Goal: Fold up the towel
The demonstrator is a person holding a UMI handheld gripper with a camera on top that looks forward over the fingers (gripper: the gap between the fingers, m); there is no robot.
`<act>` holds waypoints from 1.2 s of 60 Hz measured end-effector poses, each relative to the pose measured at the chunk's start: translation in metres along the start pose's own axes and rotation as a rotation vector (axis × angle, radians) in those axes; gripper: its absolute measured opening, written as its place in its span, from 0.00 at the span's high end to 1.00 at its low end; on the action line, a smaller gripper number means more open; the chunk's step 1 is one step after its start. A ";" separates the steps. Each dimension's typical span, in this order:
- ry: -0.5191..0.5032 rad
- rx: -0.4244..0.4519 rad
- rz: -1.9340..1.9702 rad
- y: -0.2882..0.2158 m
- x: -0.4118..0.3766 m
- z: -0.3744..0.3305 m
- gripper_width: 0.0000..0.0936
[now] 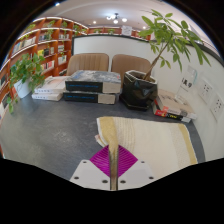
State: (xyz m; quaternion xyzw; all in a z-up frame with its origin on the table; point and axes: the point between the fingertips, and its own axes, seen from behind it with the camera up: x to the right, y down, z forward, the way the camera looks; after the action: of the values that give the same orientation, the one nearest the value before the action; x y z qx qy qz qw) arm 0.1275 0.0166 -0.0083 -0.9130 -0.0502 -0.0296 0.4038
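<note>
Towel [148, 138], cream with a yellowish edge, lies on the grey counter [45, 135] just ahead of the gripper [113, 163], whose jaws seem pressed together on its near edge, probably so that edge can be lifted and carried over for a fold.

Towel [150, 140] just beyond tongs [113, 170]

- one cream folded fabric towel [148, 138];
- two tan cushioned chairs [88, 63];
- two green leafy potted plants [172, 38];
- one two-finger gripper [113, 172];
- one wooden bookshelf wall [45, 42]
</note>
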 end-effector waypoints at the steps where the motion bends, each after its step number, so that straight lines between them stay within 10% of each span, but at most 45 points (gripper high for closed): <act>1: -0.004 -0.001 0.009 0.000 -0.001 0.000 0.93; 20: -0.169 0.038 0.284 -0.081 0.057 -0.062 0.94; 34: 0.061 0.006 0.279 -0.058 0.208 -0.055 0.93; 52: 0.268 0.006 0.156 -0.032 0.297 -0.062 0.23; 72: 0.085 0.230 0.243 -0.125 0.157 -0.229 0.13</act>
State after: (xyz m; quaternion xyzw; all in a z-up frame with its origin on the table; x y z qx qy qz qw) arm 0.2656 -0.0585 0.2525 -0.8581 0.0747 -0.0132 0.5079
